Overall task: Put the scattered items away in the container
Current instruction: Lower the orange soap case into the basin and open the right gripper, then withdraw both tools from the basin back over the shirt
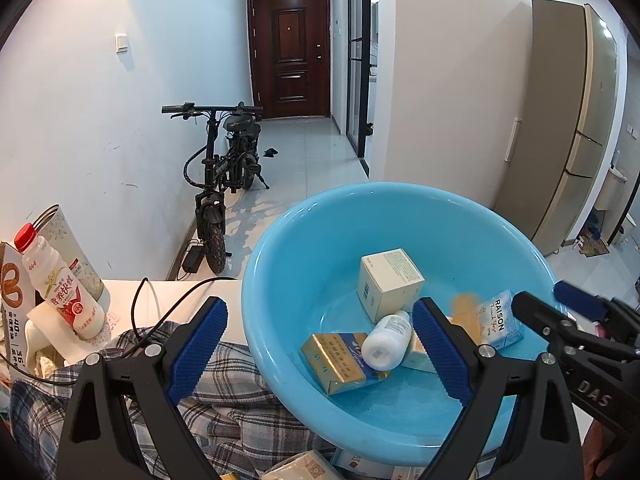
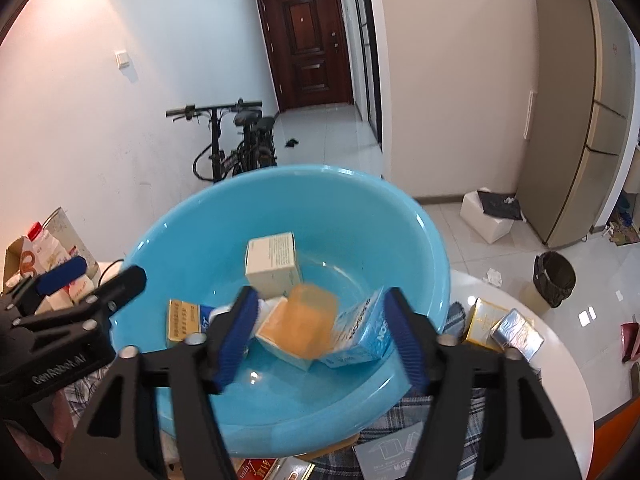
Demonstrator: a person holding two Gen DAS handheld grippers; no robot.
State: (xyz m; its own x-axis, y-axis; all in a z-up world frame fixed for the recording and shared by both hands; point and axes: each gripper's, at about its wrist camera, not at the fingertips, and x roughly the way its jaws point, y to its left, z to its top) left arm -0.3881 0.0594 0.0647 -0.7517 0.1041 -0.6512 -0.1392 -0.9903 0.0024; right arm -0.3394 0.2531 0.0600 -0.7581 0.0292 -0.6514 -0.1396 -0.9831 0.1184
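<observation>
Orange and blurred, a small translucent-looking orange box point(image 2: 310, 322) sits between the blue ribbed fingers of the right claw point(image 2: 320, 334), whose jaws stand spread with a gap on either side of it, so the pads are not pressing it; it looks to be dropping free into the round light-blue plastic basin point(image 2: 160, 248). From the right claw the box lies dead ahead at twelve o'clock, low over the basin floor, and its smear hides which way its long axis runs. Below it lie a pale cream cardboard carton point(image 2: 274, 264) at eleven o'clock, a blue-and-white carton marked RAISON point(image 2: 360, 336) at two o'clock, a gold-and-blue flat pack point(image 1: 344, 360) and a white plastic bottle point(image 1: 386, 342). The left claw point(image 1: 320, 350) is also spread and empty, straddling the basin's near rim. Gold and silver packs point(image 2: 502, 328) wait on the round white desk point(image 2: 560, 360) at three o'clock of the right claw, nearer that hand than the left, so they seem its likely next pick.
</observation>
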